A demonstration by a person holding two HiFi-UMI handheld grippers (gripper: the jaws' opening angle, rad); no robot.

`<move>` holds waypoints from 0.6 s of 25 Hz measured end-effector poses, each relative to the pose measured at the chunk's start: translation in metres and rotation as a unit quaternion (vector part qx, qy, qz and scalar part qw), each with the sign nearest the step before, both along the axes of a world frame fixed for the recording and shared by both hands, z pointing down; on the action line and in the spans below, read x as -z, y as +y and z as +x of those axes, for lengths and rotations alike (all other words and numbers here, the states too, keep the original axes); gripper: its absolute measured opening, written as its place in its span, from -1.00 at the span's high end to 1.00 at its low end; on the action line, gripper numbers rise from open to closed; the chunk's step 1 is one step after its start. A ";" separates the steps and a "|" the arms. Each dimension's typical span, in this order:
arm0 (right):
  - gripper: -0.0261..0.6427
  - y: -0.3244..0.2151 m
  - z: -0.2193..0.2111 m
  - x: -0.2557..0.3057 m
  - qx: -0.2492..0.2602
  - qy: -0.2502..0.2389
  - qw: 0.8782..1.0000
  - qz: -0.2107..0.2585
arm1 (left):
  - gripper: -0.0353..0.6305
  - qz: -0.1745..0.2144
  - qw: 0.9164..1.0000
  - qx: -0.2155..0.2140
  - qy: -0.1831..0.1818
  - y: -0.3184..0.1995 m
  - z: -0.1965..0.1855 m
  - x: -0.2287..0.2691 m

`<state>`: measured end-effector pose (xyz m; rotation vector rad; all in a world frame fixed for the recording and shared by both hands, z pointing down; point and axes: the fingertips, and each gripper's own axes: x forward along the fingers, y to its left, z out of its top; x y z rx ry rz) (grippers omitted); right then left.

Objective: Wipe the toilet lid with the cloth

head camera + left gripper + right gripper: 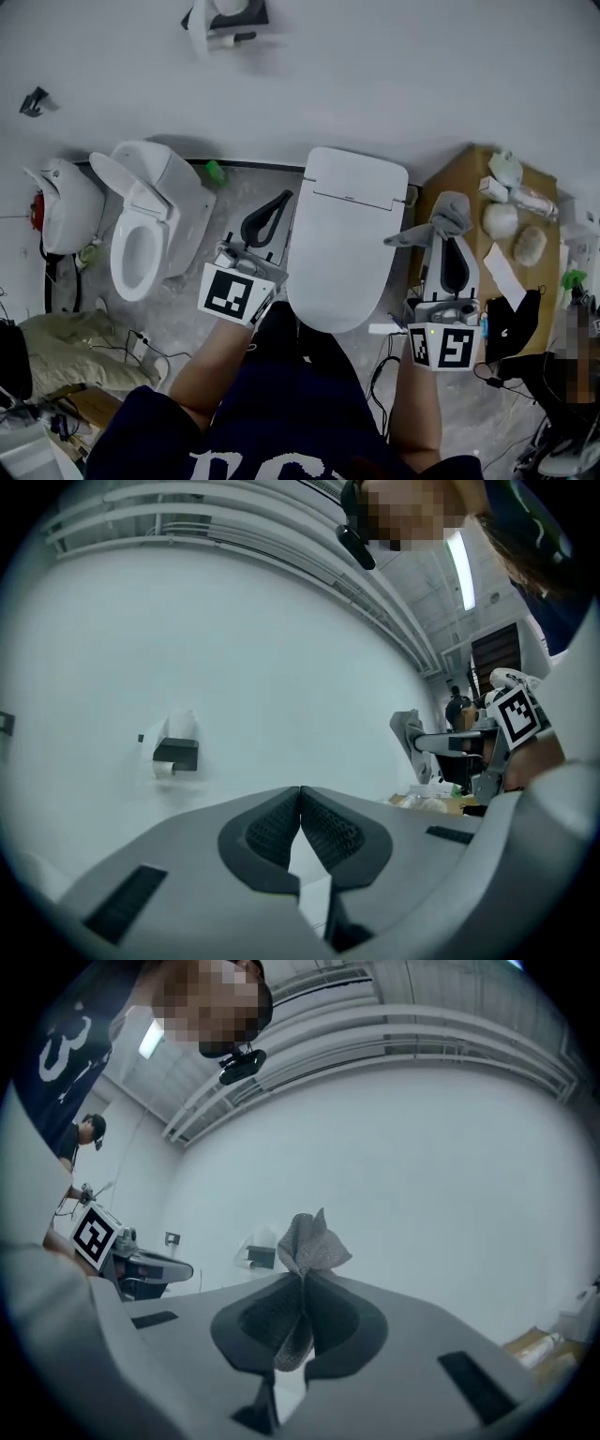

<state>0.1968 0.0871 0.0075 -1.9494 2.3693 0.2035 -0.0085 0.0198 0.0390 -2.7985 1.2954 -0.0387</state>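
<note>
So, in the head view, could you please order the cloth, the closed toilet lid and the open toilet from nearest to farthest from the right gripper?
1. cloth: pinched by the right gripper.
2. closed toilet lid: just left of it.
3. open toilet: far left.

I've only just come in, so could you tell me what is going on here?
A person stands over a closed toilet lid with a gripper in each hand. The right gripper is shut on a grey cloth, held to the lid's right, not on it. The left gripper is shut and empty, beside the lid's left edge. No wiping is under way.
</note>
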 end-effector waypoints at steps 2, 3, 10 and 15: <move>0.83 0.010 0.002 0.018 -0.001 0.004 1.000 0.013 | 0.83 -0.004 1.000 -0.008 0.006 0.012 0.002 0.012; 0.83 0.016 0.003 0.025 -0.002 0.006 1.000 0.017 | 0.83 -0.004 1.000 -0.012 0.010 0.019 0.003 0.018; 0.83 0.035 0.011 0.072 -0.006 0.024 0.998 0.055 | 0.83 0.033 0.999 -0.017 0.015 0.039 0.014 0.065; 0.83 0.042 0.013 0.089 -0.003 0.030 0.997 0.068 | 0.83 0.080 0.996 -0.027 0.009 0.054 0.022 0.088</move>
